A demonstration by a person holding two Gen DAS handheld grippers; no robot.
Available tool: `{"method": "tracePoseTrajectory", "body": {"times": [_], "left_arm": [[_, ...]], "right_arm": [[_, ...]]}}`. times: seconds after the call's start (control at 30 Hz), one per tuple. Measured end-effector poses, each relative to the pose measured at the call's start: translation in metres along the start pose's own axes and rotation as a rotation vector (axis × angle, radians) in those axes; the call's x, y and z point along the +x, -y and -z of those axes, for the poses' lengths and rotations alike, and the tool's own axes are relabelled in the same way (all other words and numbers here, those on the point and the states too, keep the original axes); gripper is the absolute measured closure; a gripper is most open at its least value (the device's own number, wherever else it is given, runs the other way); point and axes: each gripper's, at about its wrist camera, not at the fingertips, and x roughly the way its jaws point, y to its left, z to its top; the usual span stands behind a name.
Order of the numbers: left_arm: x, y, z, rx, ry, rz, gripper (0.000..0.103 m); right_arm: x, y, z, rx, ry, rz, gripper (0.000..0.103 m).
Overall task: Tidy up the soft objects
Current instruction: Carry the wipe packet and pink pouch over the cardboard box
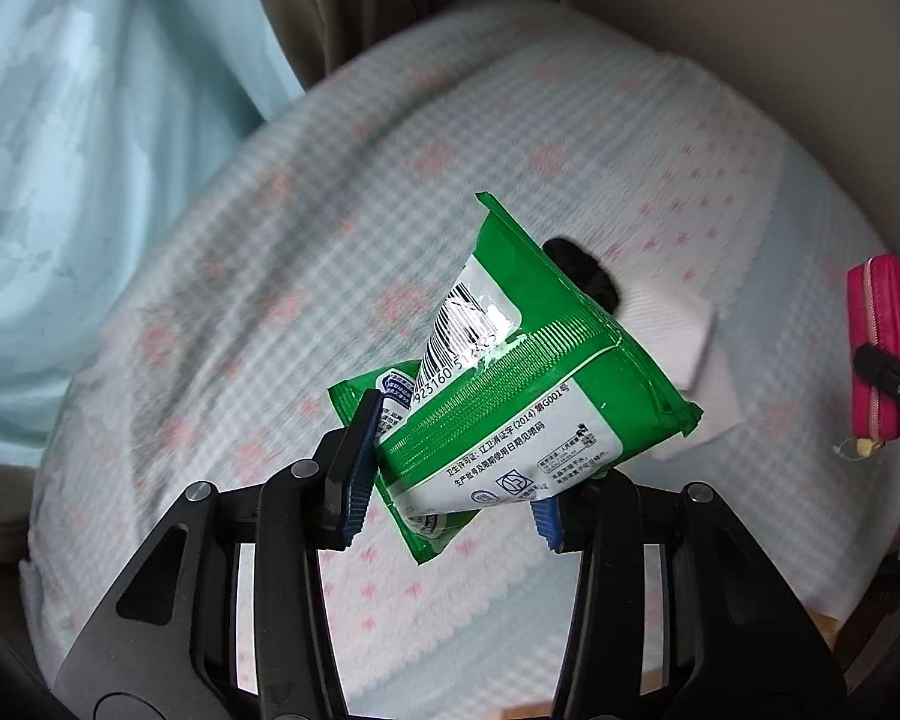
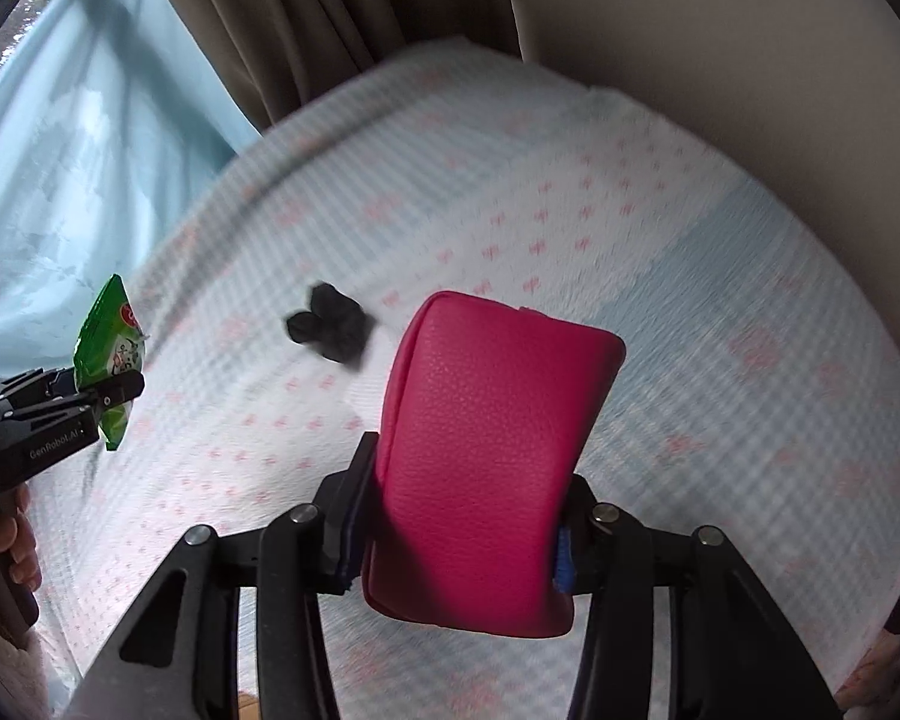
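Observation:
My left gripper (image 1: 450, 480) is shut on a green wet-wipe packet (image 1: 510, 384) and holds it in the air above the bed; the packet also shows at the left of the right wrist view (image 2: 111, 354). My right gripper (image 2: 459, 534) is shut on a pink leather pouch (image 2: 486, 468), also held above the bed; the pouch shows at the right edge of the left wrist view (image 1: 882, 348). A small black scrunched cloth item (image 2: 330, 327) lies on the bed beyond both grippers, partly hidden behind the packet in the left wrist view (image 1: 588, 273).
The bed is covered by a pale blue checked blanket with pink marks (image 2: 690, 300). A folded white cloth (image 1: 678, 330) lies on it by the black item. Brown curtains (image 2: 330, 12) and a light blue sheer curtain (image 1: 90, 180) hang behind; a beige wall (image 2: 720, 60) is at right.

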Motion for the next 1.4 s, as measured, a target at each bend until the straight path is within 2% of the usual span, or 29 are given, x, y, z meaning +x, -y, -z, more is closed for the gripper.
{"method": "tracePoseTrajectory", "body": {"times": [0.27,0.4,0.6,0.87,0.97,1.07,1.4], "left_arm": [[-0.109,0.016,0.042,-0.054,0.075,-0.058,0.063],[-0.154,0.020,0.084,-0.071,0.090,-0.079,0.063],[-0.193,0.027,0.160,-0.139,0.072,-0.033,0.063],[-0.204,0.061,0.243,-0.123,0.023,0.024,0.063],[-0.194,0.082,0.268,-0.078,-0.007,0.029,0.063],[-0.180,0.095,0.288,-0.076,-0.049,0.055,0.063],[-0.141,0.116,0.330,-0.062,-0.144,0.070,0.063]], "right_arm": [[-0.092,-0.022,0.028,-0.061,0.047,-0.028,0.060],[-0.130,-0.035,0.057,-0.094,0.051,-0.045,0.060],[-0.169,-0.045,0.113,-0.112,0.036,-0.060,0.060],[-0.186,-0.049,0.196,-0.093,-0.022,-0.057,0.060],[-0.182,-0.050,0.222,-0.091,-0.047,-0.060,0.060],[-0.174,-0.046,0.245,-0.087,-0.086,-0.060,0.060],[-0.140,-0.037,0.283,-0.075,-0.183,-0.049,0.060]]}}
